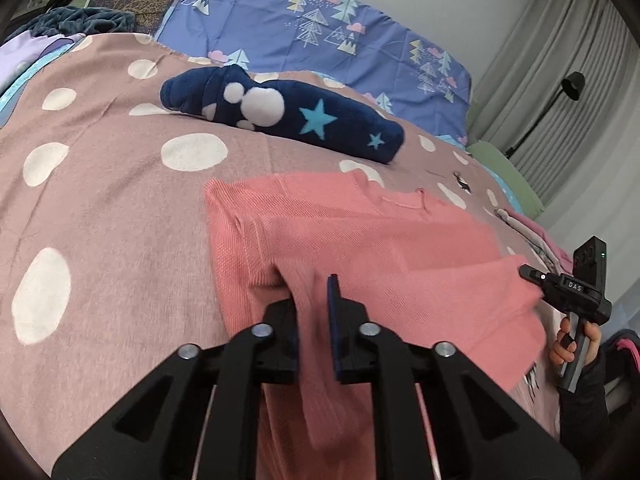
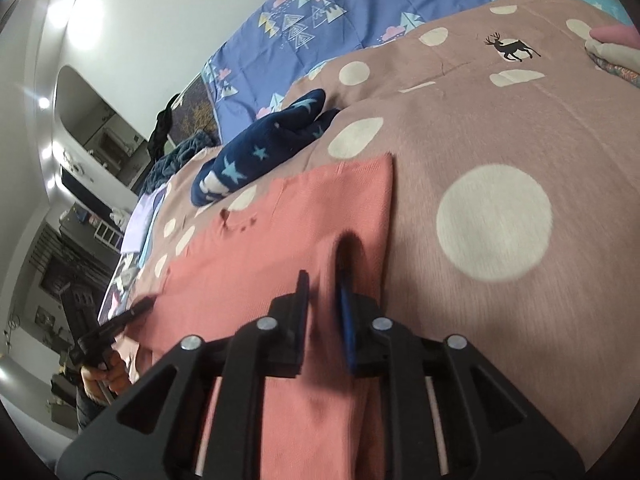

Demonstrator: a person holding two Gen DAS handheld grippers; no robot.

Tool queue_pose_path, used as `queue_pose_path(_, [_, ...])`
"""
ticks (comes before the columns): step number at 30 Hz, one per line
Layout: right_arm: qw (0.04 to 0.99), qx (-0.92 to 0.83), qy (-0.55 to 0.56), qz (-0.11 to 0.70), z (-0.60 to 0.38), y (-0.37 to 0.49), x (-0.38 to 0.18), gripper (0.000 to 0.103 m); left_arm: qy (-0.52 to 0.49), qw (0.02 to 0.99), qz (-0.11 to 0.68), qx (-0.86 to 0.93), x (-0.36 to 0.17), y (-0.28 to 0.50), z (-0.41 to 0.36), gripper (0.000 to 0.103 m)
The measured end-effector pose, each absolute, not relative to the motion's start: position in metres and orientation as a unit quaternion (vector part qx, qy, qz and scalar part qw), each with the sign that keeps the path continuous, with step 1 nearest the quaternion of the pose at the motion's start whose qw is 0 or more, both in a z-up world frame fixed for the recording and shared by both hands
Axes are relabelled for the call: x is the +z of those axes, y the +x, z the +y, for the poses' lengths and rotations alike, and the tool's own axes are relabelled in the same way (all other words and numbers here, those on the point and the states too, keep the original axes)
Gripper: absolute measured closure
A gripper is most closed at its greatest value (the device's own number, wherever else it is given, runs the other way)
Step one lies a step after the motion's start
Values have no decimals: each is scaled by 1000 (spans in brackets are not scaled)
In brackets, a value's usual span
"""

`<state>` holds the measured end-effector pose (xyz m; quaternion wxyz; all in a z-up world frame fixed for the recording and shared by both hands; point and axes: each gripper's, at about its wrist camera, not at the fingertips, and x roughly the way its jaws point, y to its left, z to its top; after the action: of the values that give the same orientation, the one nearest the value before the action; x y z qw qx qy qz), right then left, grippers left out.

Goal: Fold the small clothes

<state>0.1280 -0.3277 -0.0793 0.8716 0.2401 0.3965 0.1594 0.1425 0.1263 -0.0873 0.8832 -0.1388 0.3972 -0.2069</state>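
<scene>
Near the bed's front edge we have the pink garment (image 1: 340,240) folded over; left gripper (image 1: 312,312) and right gripper (image 2: 324,300) fingers stand slightly parted, cloth between them. Navy star garment (image 1: 280,116) lies folded behind; more folds likely remain.

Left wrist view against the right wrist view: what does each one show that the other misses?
Only the left wrist view shows the floor lamp and grey curtains at the far right. Only the right wrist view shows the black deer print on the blanket and the shelves along the room's far side. Both show the pink garment spread on the dotted blanket, a fold of it between each gripper's slightly parted fingers, left gripper and right gripper, plus the folded navy star garment and the blue tree-print quilt.
</scene>
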Motion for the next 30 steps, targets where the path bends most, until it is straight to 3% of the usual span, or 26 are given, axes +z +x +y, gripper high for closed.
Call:
queue_pose_path(3, [871, 169, 226, 402, -326, 110, -78, 82, -136, 879, 403, -216, -86, 124, 131, 87])
queue_pose_path(5, [869, 174, 219, 408, -321, 103, -78, 87, -133, 873, 414, -221, -88, 114, 133, 88])
queue_pose_path(6, [867, 181, 219, 409, -320, 103, -77, 96, -135, 868, 419, -230, -89, 110, 133, 89])
queue_pose_path(7, [866, 188, 225, 405, -319, 105, -74, 97, -137, 867, 418, -236, -88, 108, 133, 99])
queue_pose_path(11, [869, 194, 257, 375, -322, 133, -52, 99, -163, 876, 387, -236, -69, 122, 132, 99])
queue_pose_path(14, [871, 176, 302, 346, -336, 174, -35, 97, -185, 895, 351, -202, -48, 154, 134, 98])
queue_pose_path(15, [871, 162, 310, 345, -340, 184, -34, 87, -186, 902, 342, -185, -45, 169, 135, 97])
queue_pose_path(16, [870, 137, 315, 355, -344, 196, -35, 71, -185, 906, 342, -167, -46, 180, 137, 82])
queue_pose_path(17, [873, 112, 309, 359, -346, 201, -36, 65, -182, 909, 350, -133, -49, 192, 140, 58])
queue_pose_path(18, [879, 100, 299, 358, -346, 201, -35, 64, -184, 909, 355, -118, -51, 198, 142, 51])
queue_pose_path(22, [888, 110, 236, 378, -342, 202, -47, 63, -179, 907, 352, -143, -57, 200, 151, 45])
queue_pose_path(30, [878, 102, 222, 411, -333, 234, -69, 64, -107, 891, 414, -154, -86, 234, 126, 46])
